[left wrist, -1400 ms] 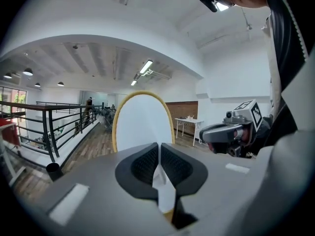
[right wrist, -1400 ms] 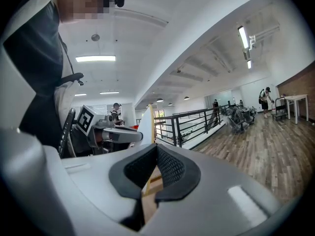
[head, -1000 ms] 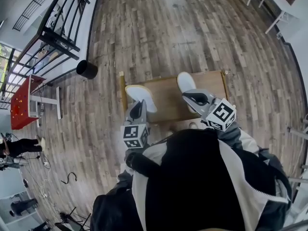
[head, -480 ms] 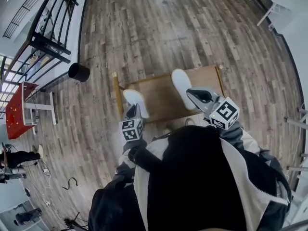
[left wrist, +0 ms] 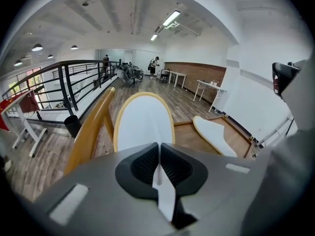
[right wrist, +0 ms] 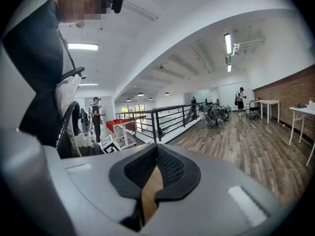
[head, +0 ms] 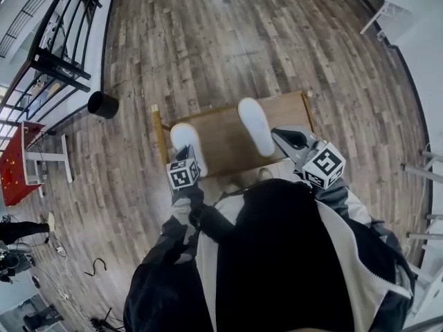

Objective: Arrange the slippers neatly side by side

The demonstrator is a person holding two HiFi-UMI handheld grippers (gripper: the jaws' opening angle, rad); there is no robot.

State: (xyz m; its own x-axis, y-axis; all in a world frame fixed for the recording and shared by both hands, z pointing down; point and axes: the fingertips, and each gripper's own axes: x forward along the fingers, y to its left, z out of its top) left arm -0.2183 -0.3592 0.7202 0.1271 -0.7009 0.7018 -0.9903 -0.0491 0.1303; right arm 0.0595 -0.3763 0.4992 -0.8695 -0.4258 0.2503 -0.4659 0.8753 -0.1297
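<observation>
Two white slippers lie on a low wooden table (head: 220, 142), apart and not parallel. The left slipper (head: 185, 141) lies by the table's left edge; the right slipper (head: 255, 125) angles toward the far side. My left gripper (head: 184, 159) hovers at the near end of the left slipper, jaws shut with nothing between them. In the left gripper view that slipper (left wrist: 143, 121), rimmed in yellow, fills the space just beyond the left gripper (left wrist: 159, 146), and the other slipper (left wrist: 214, 134) lies to the right. My right gripper (head: 289, 138) is shut and empty near the table's right edge. In its own view the right gripper (right wrist: 156, 149) points sideways.
A raised wooden rim (left wrist: 91, 127) runs along the table's left side. A black bin (head: 102, 104) stands on the plank floor at the left, by a black railing (head: 48, 54). A red table (head: 14, 164) is further left, white table legs (head: 360, 5) at the far right.
My left gripper has come down and forward to the near end of the left slipper. The right gripper has shifted slightly beside the table's right edge. Both stayed shut.
</observation>
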